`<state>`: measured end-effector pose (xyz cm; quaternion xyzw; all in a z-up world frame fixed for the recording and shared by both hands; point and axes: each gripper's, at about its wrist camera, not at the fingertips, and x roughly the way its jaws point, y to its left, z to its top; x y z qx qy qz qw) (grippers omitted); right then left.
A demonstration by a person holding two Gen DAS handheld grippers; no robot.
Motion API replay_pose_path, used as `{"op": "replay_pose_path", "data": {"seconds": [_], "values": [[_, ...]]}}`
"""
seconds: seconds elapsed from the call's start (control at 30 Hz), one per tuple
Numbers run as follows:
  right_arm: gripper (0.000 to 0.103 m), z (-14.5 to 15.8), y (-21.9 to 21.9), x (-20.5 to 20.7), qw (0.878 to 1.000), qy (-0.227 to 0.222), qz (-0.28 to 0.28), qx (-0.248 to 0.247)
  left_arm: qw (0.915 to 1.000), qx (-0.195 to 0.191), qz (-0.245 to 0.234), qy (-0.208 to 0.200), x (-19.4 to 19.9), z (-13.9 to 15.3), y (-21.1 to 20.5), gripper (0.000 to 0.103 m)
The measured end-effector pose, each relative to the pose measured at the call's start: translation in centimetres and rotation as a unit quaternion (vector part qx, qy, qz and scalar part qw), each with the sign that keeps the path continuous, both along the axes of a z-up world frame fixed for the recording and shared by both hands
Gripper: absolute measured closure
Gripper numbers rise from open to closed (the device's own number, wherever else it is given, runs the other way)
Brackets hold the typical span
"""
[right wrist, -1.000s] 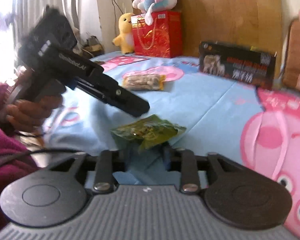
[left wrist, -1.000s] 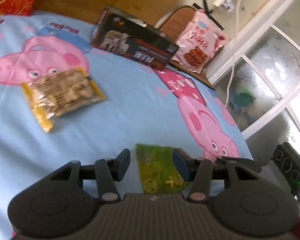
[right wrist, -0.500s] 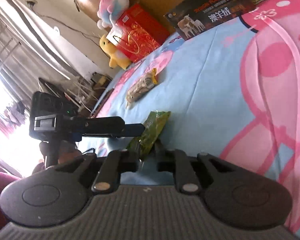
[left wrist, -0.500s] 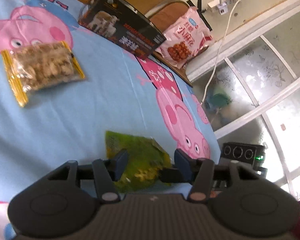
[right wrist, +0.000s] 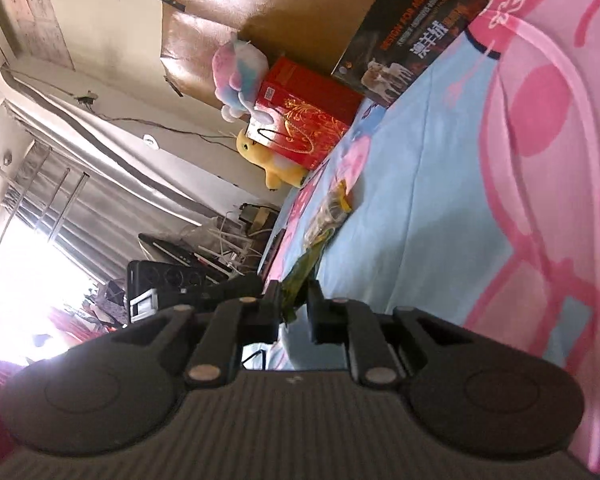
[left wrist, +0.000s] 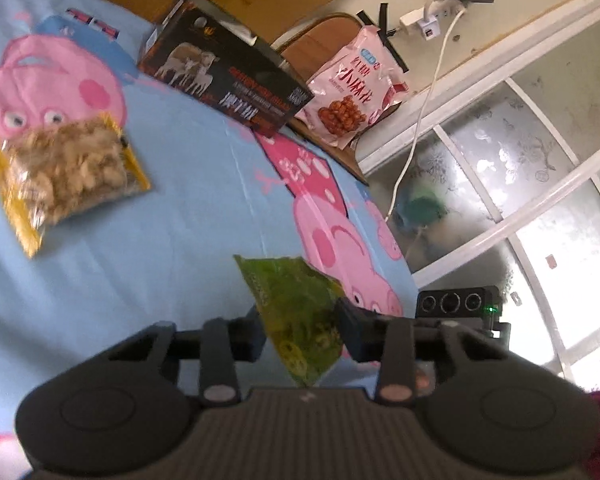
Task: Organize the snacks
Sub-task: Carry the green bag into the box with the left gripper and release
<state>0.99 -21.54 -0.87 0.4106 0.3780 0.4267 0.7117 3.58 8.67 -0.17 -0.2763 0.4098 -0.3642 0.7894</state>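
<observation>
When we look from the left wrist, we see the green snack bag (left wrist: 300, 312) between the two pads of our left gripper (left wrist: 300, 334). The jaws are closing on it, one pad at each side of the bag. It sits low over the blue pig bedsheet (left wrist: 188, 216). A yellow nut bag (left wrist: 64, 176) lies far off, and a black box (left wrist: 224, 80) and a pink snack bag (left wrist: 352, 88) are at the back.

From the right wrist, our right gripper (right wrist: 294, 312) is pinched tight on the thin edge of the same green bag (right wrist: 300, 280). We think the bag is light, soft, crinkly and a bit slippery, so we should hold the flat sealed edge, not squash the middle
</observation>
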Motion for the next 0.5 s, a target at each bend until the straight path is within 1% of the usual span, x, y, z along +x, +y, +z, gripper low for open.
{"op": "replay_pose_path", "data": {"seconds": [0.07, 0.1, 0.2, 0.27, 0.37, 0.43, 0.5], "values": [[0.087, 0.5, -0.1, 0.5, 1.0, -0.009, -0.001, -0.005, 1.0, 0.0, -0.001, -0.007, 0.8, 0.7, 0.2, 0.073], [0.088, 0.7, -0.1, 0.8, 1.0, -0.015, -0.002, -0.01, 0.9998, 0.006, -0.001, -0.017, 1.3, 1.3, 0.1, 0.073], [0.088, 2.6, 0.3, 2.3, 0.998, -0.053, -0.009, -0.036, 0.9968, 0.046, 0.0, -0.065, 3.4, 4.0, -0.7, 0.073], [0.088, 4.2, 0.7, 4.3, 0.994, -0.085, -0.026, -0.06, 0.9918, 0.076, 0.009, -0.102, 5.6, 6.1, -1.4, 0.073], [0.088, 6.6, 1.7, 7.6, 0.983, -0.141, -0.058, -0.106, 0.9838, 0.108, 0.035, -0.139, 9.5, 8.4, -2.2, 0.07], [0.087, 7.7, 2.8, 10.5, 0.975, -0.161, -0.08, -0.133, 0.9789, 0.124, 0.06, -0.151, 12.5, 9.3, -2.5, 0.069], [0.087, 8.4, 4.2, 13.4, 0.964, -0.18, -0.104, -0.168, 0.9725, 0.147, 0.092, -0.155, 15.6, 9.7, -2.7, 0.066]]}}
